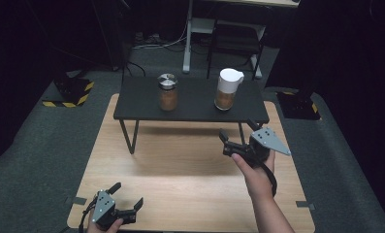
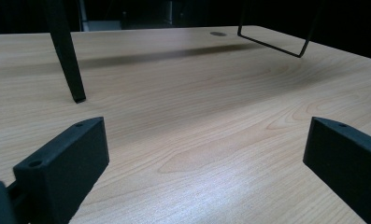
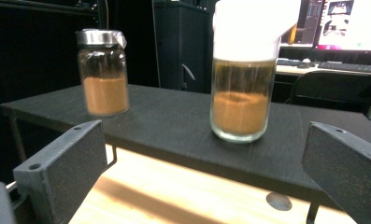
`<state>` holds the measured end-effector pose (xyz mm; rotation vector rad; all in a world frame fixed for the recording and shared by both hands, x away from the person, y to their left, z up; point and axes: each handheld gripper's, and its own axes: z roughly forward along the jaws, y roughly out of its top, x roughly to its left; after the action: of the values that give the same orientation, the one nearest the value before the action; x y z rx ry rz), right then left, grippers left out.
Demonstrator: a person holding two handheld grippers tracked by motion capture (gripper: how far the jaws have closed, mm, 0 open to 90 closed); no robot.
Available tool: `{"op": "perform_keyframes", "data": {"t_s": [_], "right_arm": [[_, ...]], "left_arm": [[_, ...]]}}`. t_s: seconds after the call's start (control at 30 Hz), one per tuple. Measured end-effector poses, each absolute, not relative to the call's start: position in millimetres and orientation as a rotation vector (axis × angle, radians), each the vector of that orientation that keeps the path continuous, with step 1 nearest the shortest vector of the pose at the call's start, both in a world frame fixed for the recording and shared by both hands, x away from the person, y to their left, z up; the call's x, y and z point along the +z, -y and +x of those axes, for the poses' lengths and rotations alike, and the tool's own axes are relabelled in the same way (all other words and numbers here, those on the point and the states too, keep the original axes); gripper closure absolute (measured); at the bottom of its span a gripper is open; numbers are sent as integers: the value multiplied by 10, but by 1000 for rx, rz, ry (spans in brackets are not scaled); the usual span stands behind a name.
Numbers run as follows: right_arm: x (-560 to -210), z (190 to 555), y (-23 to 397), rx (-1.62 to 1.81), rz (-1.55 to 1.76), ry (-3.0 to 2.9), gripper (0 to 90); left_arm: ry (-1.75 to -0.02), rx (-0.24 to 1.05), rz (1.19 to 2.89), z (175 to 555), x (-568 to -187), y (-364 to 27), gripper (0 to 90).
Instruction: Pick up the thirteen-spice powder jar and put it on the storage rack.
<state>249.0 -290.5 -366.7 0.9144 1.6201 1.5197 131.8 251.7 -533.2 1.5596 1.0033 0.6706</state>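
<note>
Two glass jars of brown powder stand on a low black shelf (image 1: 195, 104) set on the wooden table (image 1: 180, 165). The jar with a metal lid (image 1: 168, 92) (image 3: 103, 72) is on the left, the jar with a white spout lid (image 1: 227, 89) (image 3: 243, 74) on the right. My right gripper (image 1: 238, 133) (image 3: 202, 168) is open, held in front of the shelf and facing the white-lidded jar, nothing between its jaws. Low at the table's near left corner, my left gripper (image 1: 128, 196) (image 2: 204, 158) is open over bare wood.
The shelf rests on thin black legs (image 2: 66, 51) and a wire frame (image 2: 276, 44). Dark grey carpet (image 1: 35, 160) surrounds the table. A white desk frame and a dark chair (image 1: 233, 39) stand behind; yellow-black marked bases (image 1: 69, 94) sit on the floor at both sides.
</note>
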Motion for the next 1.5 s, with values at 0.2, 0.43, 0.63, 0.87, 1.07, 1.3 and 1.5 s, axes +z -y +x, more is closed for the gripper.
{"op": "perform_keyframes", "data": {"t_s": [0.2,0.43,0.63,0.87,1.07,1.3,1.5], "right_arm": [[-3796,2383,2951,1505,905,-1635,0],[-3973,2231,3001,1489,901,-1651,0],[-4112,2084,3059,1480,906,-1671,0],[-4332,1906,3131,1438,932,-1707,0],[-4506,1789,3188,1413,980,-1722,0],[-4687,1669,3231,1372,1013,-1762,0],[-4798,1582,3241,1335,1058,-1794,0]], "left_arm": [[-991,678,1560,1307,-5342,-2517,6],[-989,684,1563,1302,-5341,-2508,6],[-988,685,1565,1299,-5339,-2505,6],[-991,684,1572,1307,-5328,-2500,6],[-986,688,1575,1304,-5329,-2497,6],[-985,687,1579,1307,-5324,-2495,6],[-982,690,1584,1308,-5320,-2488,6]]}}
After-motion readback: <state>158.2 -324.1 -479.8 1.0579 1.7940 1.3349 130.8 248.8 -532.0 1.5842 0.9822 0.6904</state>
